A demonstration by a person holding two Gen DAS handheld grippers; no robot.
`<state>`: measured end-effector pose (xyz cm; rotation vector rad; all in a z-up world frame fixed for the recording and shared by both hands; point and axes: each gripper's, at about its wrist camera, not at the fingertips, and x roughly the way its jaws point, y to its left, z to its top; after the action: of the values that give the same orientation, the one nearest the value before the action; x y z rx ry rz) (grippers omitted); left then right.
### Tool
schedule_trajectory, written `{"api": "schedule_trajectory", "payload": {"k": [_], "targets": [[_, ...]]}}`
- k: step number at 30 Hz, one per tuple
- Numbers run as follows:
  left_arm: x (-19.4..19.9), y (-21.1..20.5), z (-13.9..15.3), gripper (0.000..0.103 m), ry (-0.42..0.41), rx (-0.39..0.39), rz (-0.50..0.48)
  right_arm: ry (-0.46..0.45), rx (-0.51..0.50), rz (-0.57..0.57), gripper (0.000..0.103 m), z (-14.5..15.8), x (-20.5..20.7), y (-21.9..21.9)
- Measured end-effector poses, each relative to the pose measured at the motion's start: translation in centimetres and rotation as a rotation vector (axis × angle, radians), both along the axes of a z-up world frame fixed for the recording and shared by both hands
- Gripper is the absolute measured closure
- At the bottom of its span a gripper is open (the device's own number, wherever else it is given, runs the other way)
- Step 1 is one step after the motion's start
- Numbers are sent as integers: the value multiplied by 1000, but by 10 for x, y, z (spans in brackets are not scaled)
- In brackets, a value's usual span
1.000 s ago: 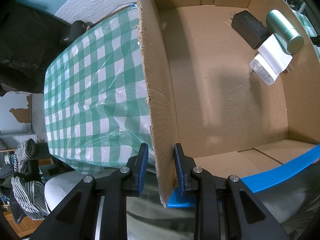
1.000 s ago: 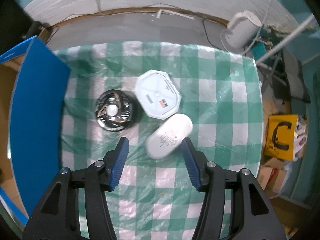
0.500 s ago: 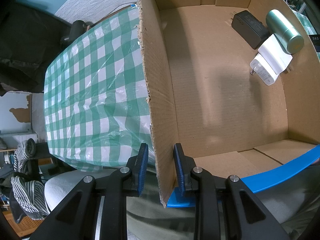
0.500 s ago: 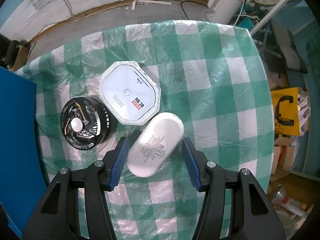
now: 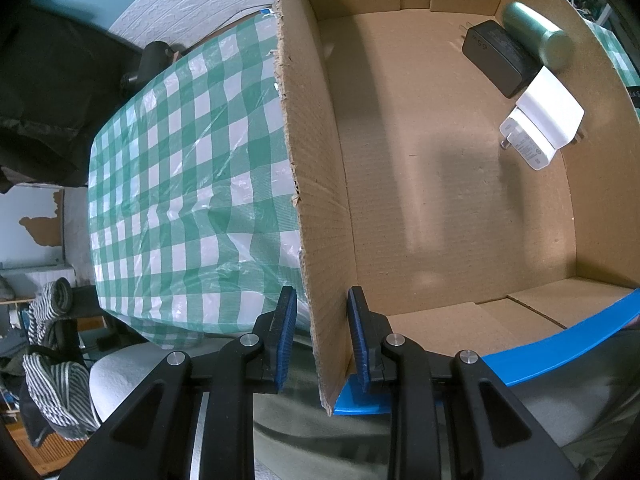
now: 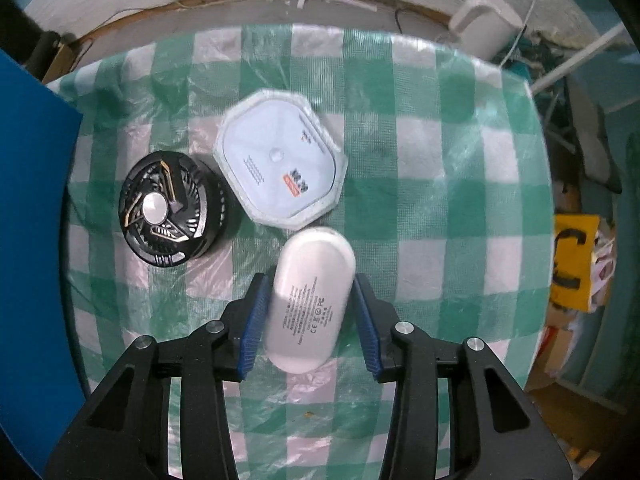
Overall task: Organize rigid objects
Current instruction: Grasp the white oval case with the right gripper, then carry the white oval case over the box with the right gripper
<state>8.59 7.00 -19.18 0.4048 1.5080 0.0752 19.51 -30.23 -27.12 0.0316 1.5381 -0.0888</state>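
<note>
Cardboard fills the left wrist view: the left gripper [image 5: 322, 336] sits clamped on the near wall of the box [image 5: 312, 200], exactly as a second ago, steadying it on the checked cloth [image 5: 192, 168]. Inside, against the far right wall of the box, lie a black charger [image 5: 496, 56], a white plug [image 5: 540, 124] and a green cylinder [image 5: 536, 36], already packed; the box's right edge and blue flap are cut off by the frame. In the right wrist view, the right gripper [image 6: 310, 322] has dropped since a second ago and its jaws are closing round the white power bank [image 6: 310, 300], which now lies between the pads on the cloth; blur hides whether they press it yet. Beyond the power bank sit an octagonal white case [image 6: 280, 168], touching it, and left of it a black fan [image 6: 168, 208]. That suggests the power bank goes into the box next. Its printed label is too small to read.
</note>
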Motion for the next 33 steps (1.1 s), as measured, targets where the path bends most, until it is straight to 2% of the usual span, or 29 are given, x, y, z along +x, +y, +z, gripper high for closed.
{"api": "schedule_trajectory", "payload": {"k": [9,19,33], "targets": [[0,0,0,75,0,1,0,-25,-8,16,65,1,-8,-4],[0,0,0,75,0,0,0,-71,17,78,65,31,-26,3],[0,0,0,75,0,1,0,-148,59,170,65,80,-25,36]]}}
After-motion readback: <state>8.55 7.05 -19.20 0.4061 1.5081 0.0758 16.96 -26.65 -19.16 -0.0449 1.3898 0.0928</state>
